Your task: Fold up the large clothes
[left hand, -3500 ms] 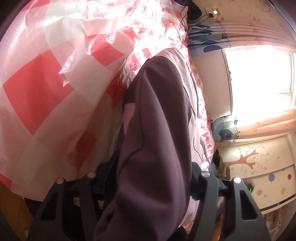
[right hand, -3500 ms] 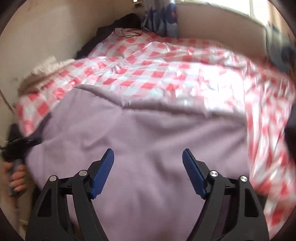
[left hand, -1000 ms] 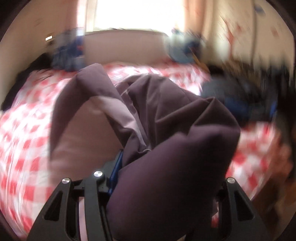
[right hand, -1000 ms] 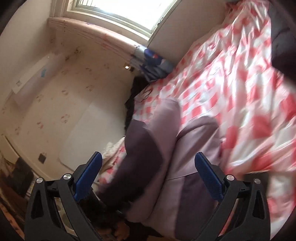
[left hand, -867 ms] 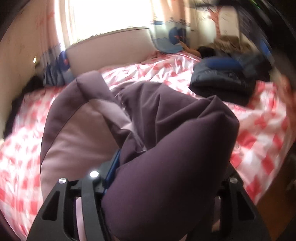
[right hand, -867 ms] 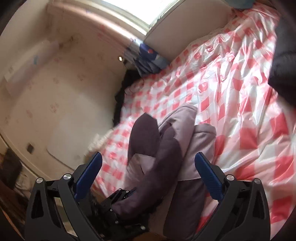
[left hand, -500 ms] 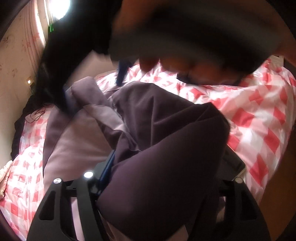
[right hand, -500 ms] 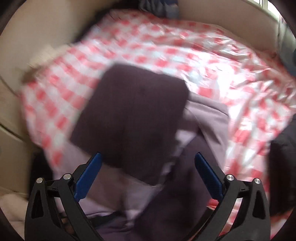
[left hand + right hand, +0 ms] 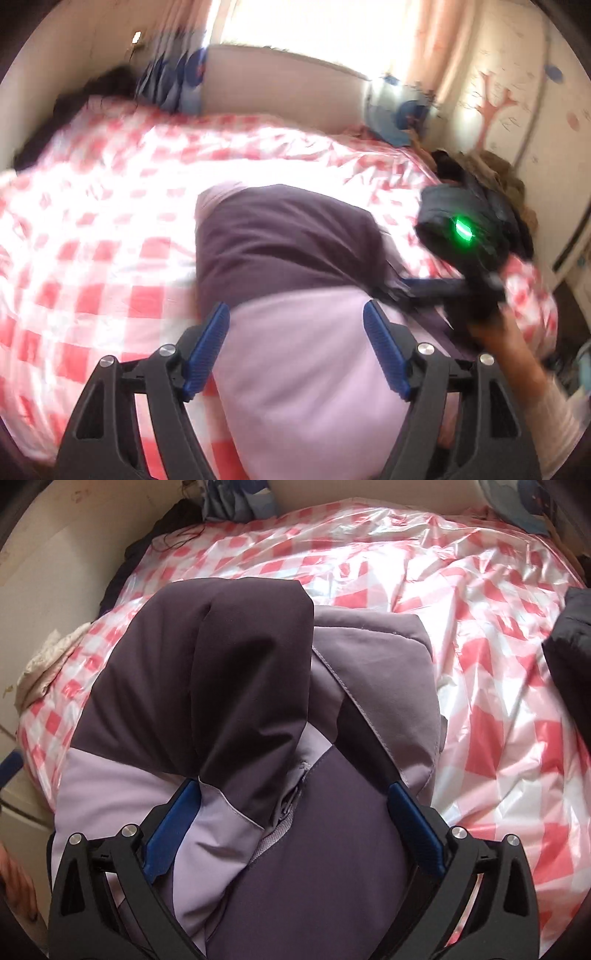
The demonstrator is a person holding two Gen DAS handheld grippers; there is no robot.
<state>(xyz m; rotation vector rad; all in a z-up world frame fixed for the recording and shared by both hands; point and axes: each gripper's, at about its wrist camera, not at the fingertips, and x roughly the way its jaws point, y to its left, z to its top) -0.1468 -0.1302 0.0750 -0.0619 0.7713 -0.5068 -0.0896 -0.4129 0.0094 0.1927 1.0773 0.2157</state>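
Since a second ago the purple jacket has dropped from the left gripper, whose jaws are opening, empty. It lies bundled on the checked bed cover, long axis 6 to 12 o'clock. Right gripper straddles it, spread wide, nearer.

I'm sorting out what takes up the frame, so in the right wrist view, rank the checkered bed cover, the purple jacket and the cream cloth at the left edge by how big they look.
1. checkered bed cover and purple jacket: about alike; the jacket lies nearest the camera, so unranked.
2. cream cloth: smallest.
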